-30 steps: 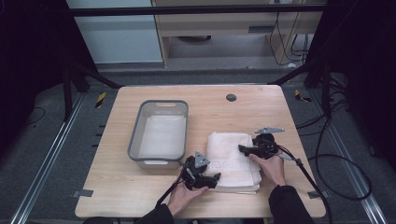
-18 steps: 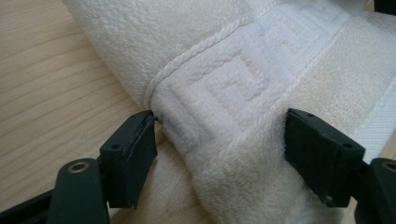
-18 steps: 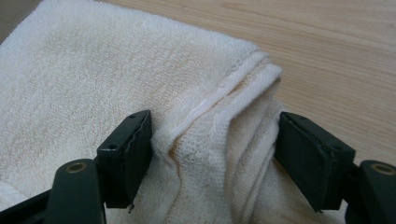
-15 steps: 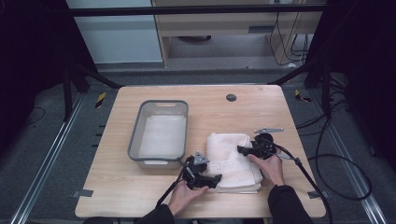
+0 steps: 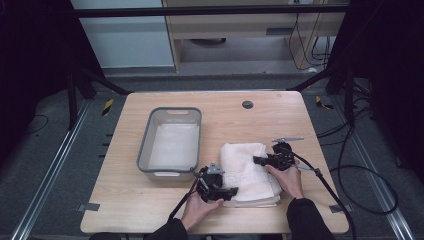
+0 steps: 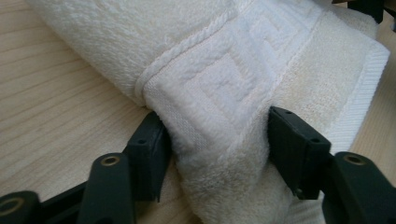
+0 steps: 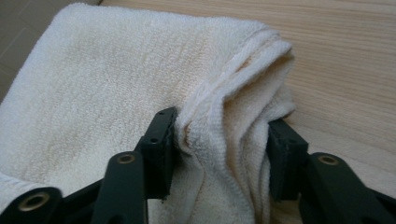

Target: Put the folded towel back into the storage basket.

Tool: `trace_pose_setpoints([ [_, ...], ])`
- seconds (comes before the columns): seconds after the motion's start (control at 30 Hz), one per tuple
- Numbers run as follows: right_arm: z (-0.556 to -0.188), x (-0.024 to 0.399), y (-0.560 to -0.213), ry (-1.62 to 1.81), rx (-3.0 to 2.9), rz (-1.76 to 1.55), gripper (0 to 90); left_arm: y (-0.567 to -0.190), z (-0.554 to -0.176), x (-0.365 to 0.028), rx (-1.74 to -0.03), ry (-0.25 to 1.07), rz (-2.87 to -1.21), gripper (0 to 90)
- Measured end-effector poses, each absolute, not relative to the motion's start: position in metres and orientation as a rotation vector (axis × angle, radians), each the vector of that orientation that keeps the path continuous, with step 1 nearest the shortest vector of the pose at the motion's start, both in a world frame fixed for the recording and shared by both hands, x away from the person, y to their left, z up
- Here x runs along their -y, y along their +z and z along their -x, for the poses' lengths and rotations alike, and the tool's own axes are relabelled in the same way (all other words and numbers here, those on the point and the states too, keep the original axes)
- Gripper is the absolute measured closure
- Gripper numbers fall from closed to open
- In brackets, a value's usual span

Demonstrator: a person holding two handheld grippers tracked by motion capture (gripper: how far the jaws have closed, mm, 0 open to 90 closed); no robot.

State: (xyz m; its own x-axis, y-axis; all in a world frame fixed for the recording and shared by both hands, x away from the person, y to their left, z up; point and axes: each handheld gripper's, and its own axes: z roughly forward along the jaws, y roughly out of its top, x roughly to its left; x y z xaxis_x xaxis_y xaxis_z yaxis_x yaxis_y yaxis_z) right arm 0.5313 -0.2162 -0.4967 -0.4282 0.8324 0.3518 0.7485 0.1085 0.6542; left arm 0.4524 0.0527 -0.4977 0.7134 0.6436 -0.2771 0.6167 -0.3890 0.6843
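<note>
Both pairs of jaws have just been closing compared with the earlier high view, where they stood wider over the cloth; the hands themselves are being kept in the same places. A folded cream-white terry towel [image 5: 250, 172] with a woven key-pattern border is lying on the light wooden tabletop [image 5: 125, 210], just to the right of a grey rectangular plastic basin [image 5: 194, 114] and near the front edge.

In the left gripper view, the left gripper [image 6: 215, 144] is being pressed onto the near corner of the towel [image 6: 224, 93], with a thick bunch of the bordered edge squeezed between its pads. In the right gripper view, the right gripper [image 7: 219, 144] is being clamped on a gathered fold at the towel's [image 7: 107, 84] far right edge, several layers being pinched together. In the high view, the left gripper [image 5: 227, 191] is seen at the towel's front left corner and the right gripper [image 5: 259, 160] at its right side.

Judging from its look, the towel is being taken as soft, light and limp, neither fragile nor slippery, since the looped pile is giving the pads good purchase. It is likely to sag and unfold wherever it is not being supported, so hold is best taken at two well-separated edges or corners, with all layers caught in each pinch.
</note>
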Motion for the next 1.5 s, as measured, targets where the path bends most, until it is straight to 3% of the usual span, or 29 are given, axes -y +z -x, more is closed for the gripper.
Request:
trace_pose_setpoints([
  [0.23, -0.530, 0.216, -0.495, 1.259, -2.278, -1.613, 63.2, -0.495, -0.450, -0.051, -0.947, 0.016, -2.101, 54.5],
  [0.47, -0.529, 0.215, -0.493, 1.280, -2.281, -1.610, 66.3, -0.493, -0.447, -0.053, -0.932, 0.017, -2.088, 64.8],
  [1.5, -0.506, 0.223, -0.436, 1.470, -2.157, -1.495, 66.7, -0.456, -0.438, -0.068, -0.857, 0.036, -1.971, 67.8],
])
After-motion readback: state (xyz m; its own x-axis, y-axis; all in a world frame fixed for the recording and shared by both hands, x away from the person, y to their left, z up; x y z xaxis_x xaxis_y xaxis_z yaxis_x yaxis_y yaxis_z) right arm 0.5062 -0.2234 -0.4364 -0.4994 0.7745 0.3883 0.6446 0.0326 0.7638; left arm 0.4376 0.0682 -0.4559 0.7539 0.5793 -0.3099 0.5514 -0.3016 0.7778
